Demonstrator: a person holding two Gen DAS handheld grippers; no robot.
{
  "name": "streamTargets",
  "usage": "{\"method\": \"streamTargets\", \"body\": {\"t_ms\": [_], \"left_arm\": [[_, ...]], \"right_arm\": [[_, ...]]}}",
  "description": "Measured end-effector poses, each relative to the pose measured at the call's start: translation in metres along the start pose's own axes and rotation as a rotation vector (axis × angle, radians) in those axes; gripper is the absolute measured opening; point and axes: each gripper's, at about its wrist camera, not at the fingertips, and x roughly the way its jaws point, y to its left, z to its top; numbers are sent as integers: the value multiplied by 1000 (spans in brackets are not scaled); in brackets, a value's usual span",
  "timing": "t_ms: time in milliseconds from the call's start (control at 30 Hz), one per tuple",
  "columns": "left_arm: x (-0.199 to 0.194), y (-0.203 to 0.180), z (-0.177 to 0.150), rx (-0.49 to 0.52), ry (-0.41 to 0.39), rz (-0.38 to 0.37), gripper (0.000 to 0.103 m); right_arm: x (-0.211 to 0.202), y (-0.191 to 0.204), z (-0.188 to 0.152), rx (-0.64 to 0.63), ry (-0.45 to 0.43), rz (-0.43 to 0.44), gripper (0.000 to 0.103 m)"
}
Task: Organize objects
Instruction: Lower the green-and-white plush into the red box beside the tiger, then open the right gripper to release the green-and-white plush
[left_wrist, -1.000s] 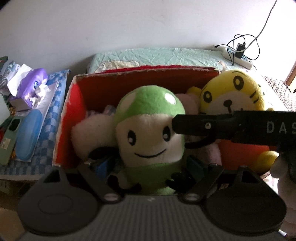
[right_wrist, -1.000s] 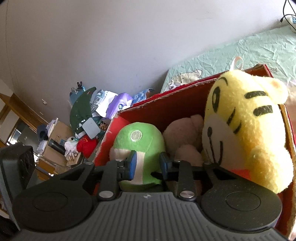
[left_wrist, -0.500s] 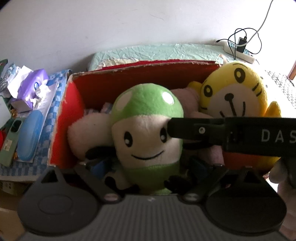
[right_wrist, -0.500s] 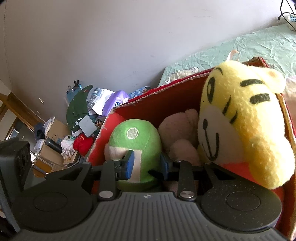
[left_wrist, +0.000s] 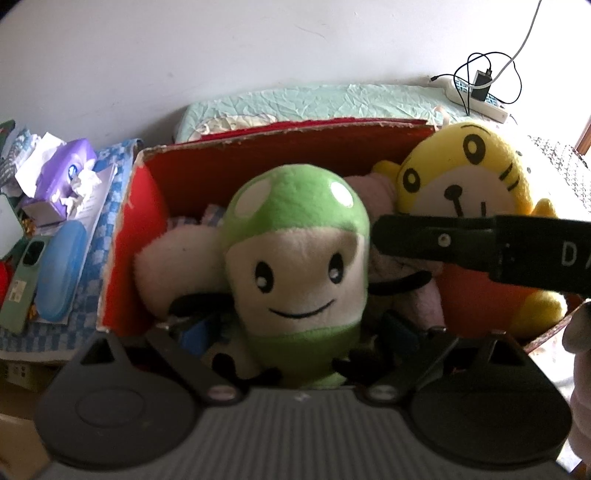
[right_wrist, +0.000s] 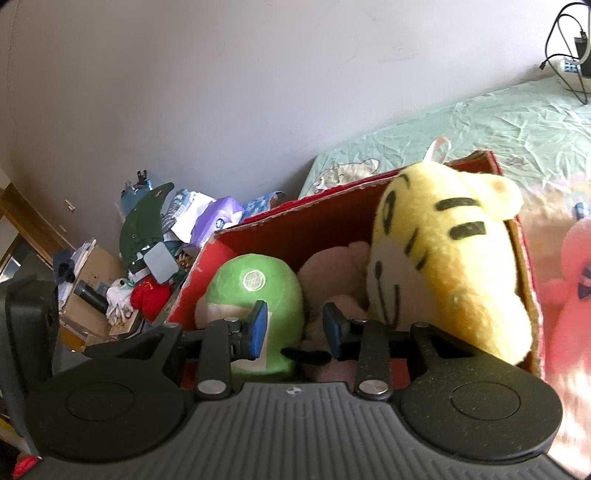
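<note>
A red cardboard box (left_wrist: 129, 236) (right_wrist: 295, 221) holds several plush toys. A green mushroom plush (left_wrist: 295, 251) (right_wrist: 258, 280) stands in its middle, between a white plush (left_wrist: 177, 262) and a leaning yellow tiger plush (left_wrist: 461, 192) (right_wrist: 443, 258). My left gripper (left_wrist: 299, 332) straddles the mushroom's base; its jaws are opening, and the pads are clear of the plush. My right gripper (right_wrist: 295, 328) hovers over the box's near edge, jaws opening, nothing pressed between its pads. One of its fingers (left_wrist: 424, 240) reaches in from the right beside the mushroom's head.
Left of the box, a checkered cloth carries a purple tissue box (left_wrist: 62, 173), a blue case (left_wrist: 59, 269) and a green phone (left_wrist: 26, 273). A power strip (left_wrist: 476, 96) with cables lies at the back right. A pink plush (right_wrist: 576, 295) sits outside the box's right wall.
Both grippers' jaws have spread wider. The left pads have come off the green mushroom plush. The right gripper's finger has drawn back a little to the right in the left wrist view.
</note>
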Motion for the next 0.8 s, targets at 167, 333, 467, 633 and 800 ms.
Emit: {"method": "streamTargets", "body": {"t_ms": [167, 333, 467, 633, 800], "left_arm": [[-4, 1, 0, -13, 8, -5, 94], [-12, 4, -1, -28, 2, 6, 93], [-21, 3, -2, -29, -15, 29, 93], [-27, 1, -4, -35, -21, 45, 93], [-29, -3, -8, -33, -22, 71, 94]], "right_arm": [[-3, 0, -3, 0, 1, -12, 37], [-7, 1, -5, 6, -2, -14, 37], [-12, 3, -7, 14, -2, -13, 37], [-20, 10, -12, -19, -11, -31, 37], [-24, 13, -17, -27, -10, -33, 37]]}}
